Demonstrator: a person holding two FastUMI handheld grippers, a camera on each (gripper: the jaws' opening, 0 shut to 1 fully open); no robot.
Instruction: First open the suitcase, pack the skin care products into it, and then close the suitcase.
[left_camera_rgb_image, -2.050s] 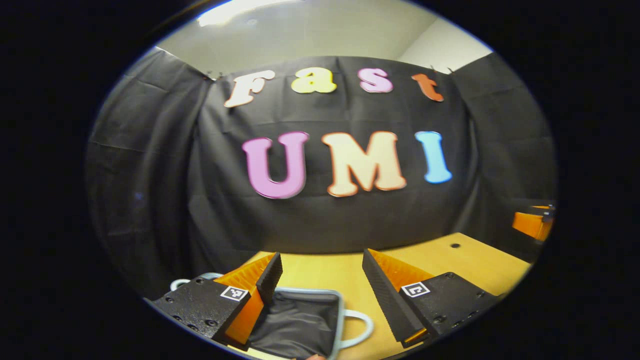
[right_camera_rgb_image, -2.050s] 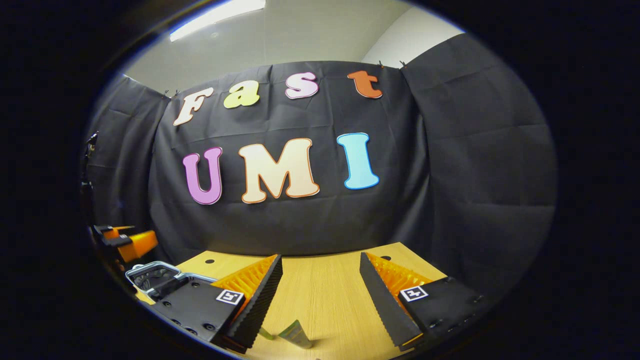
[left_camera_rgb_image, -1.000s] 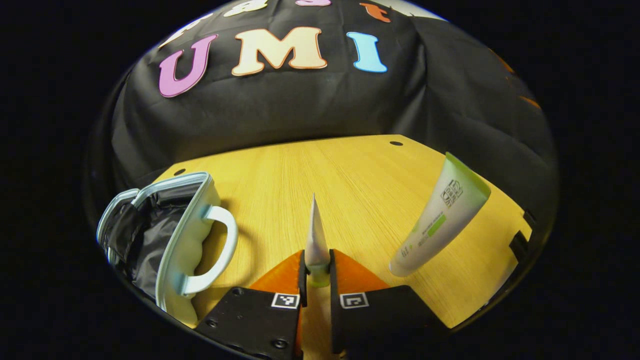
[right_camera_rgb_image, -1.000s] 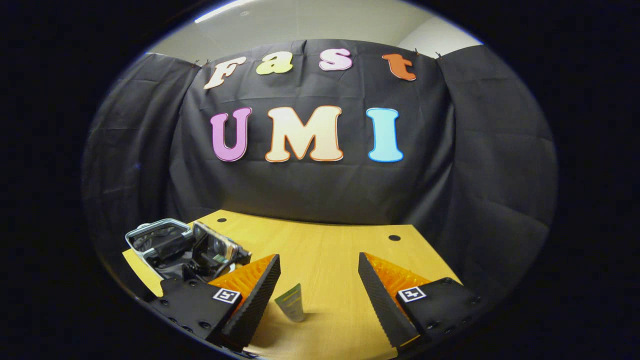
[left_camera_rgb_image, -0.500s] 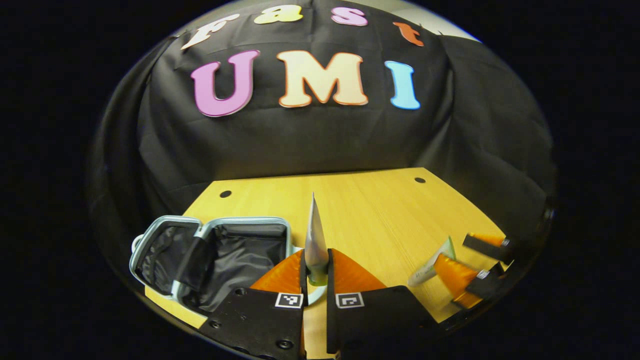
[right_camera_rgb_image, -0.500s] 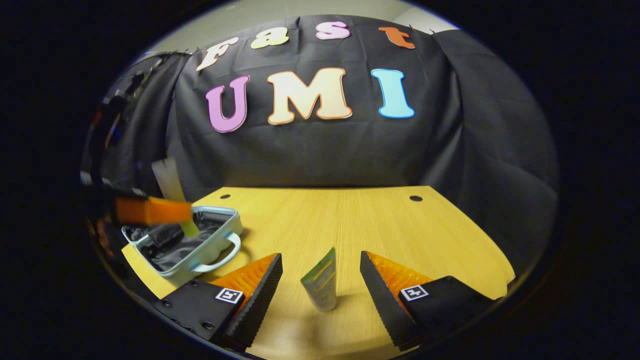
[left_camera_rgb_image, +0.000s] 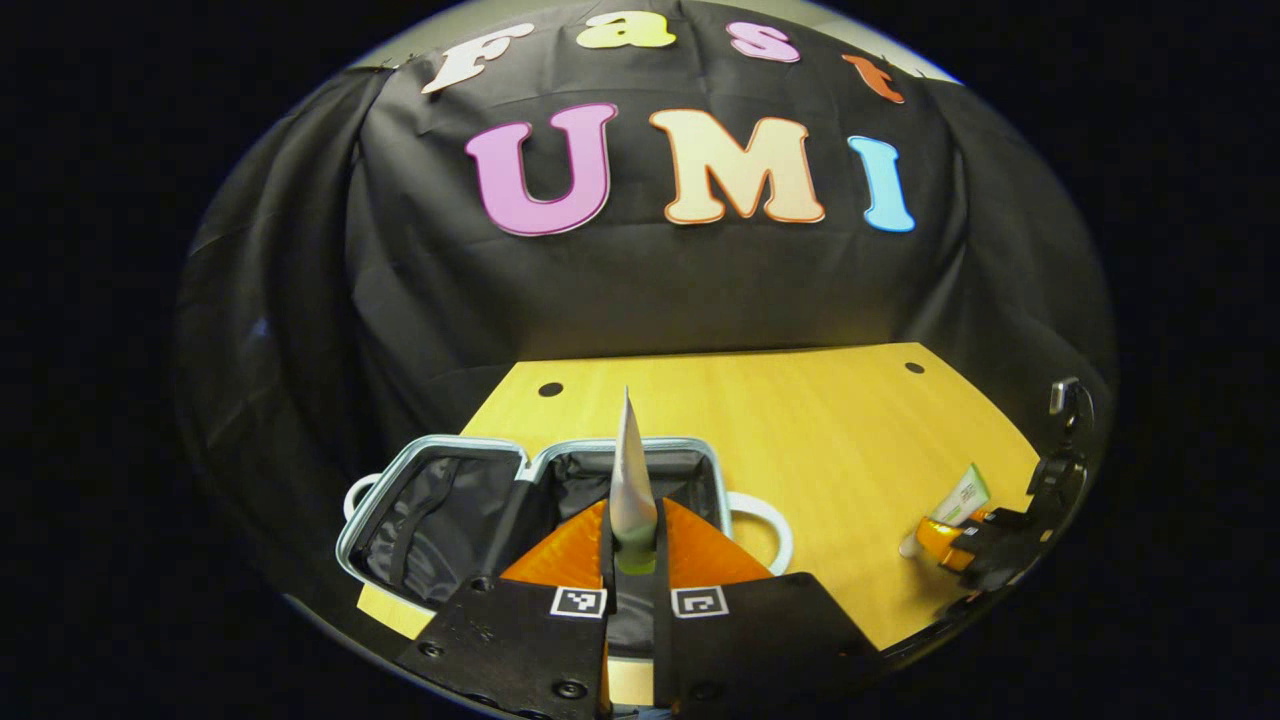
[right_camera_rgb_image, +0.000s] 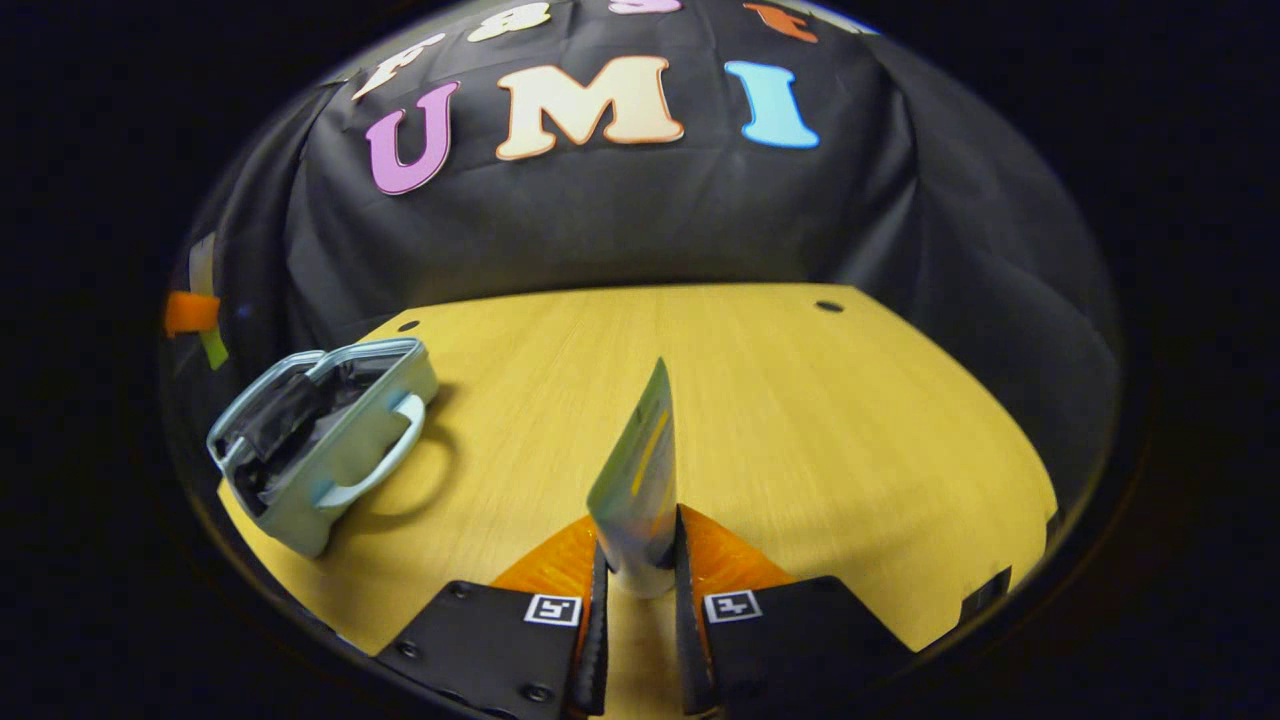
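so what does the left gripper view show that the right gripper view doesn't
Left gripper view: the left gripper shut on a white tube, edge-on, just above the open suitcase, whose two dark-lined halves face the camera; far right, the right gripper seen from outside.

Right gripper view: the right gripper's own fingers close up, shut on the second tube, and the suitcase from the side, its handle towards the camera.

Both: the suitcase, both tubes and the wooden table.
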